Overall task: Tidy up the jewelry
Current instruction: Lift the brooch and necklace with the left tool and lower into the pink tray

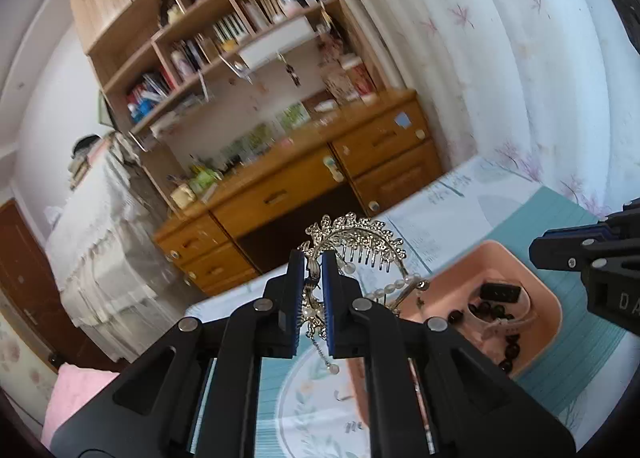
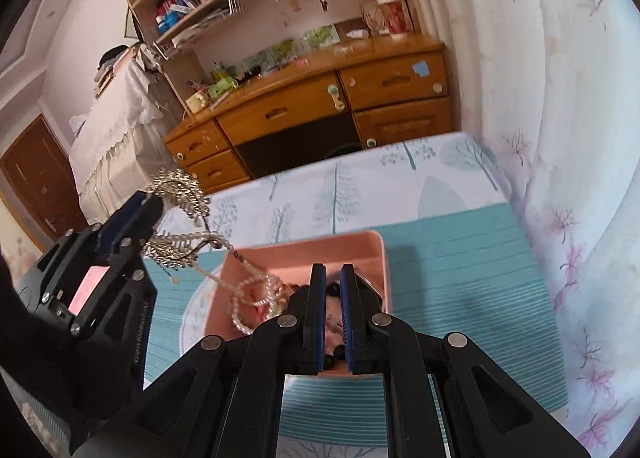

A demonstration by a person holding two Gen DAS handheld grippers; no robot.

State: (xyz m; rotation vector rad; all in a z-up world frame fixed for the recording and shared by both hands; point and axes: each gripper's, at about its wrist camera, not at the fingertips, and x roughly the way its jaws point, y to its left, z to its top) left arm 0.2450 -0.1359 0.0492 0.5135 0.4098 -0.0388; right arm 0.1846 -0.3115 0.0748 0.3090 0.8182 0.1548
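My left gripper [image 1: 312, 258] is shut on a silver rhinestone hair comb [image 1: 360, 238] and holds it in the air above the bed. A pearl necklace [image 1: 394, 288] is tangled on the comb and trails down into the pink tray [image 1: 548, 290]. The tray holds dark beads [image 1: 510, 350], a black watch [image 1: 500, 292] and more pearls [image 2: 256, 294]. In the right wrist view the left gripper [image 2: 150, 199] holds the comb [image 2: 180, 189] left of the tray [image 2: 376, 246]. My right gripper [image 2: 331, 270] hovers over the tray, jaws a narrow gap apart, holding nothing.
The tray sits on a teal striped bedspread [image 2: 460, 270] with a tree-print sheet [image 2: 360, 185] beyond. A wooden desk with drawers [image 2: 304, 105] and bookshelves [image 1: 224, 37] stands past the bed. A floral curtain [image 2: 560, 137] hangs on the right. A pink cloth [image 1: 76, 398] lies at lower left.
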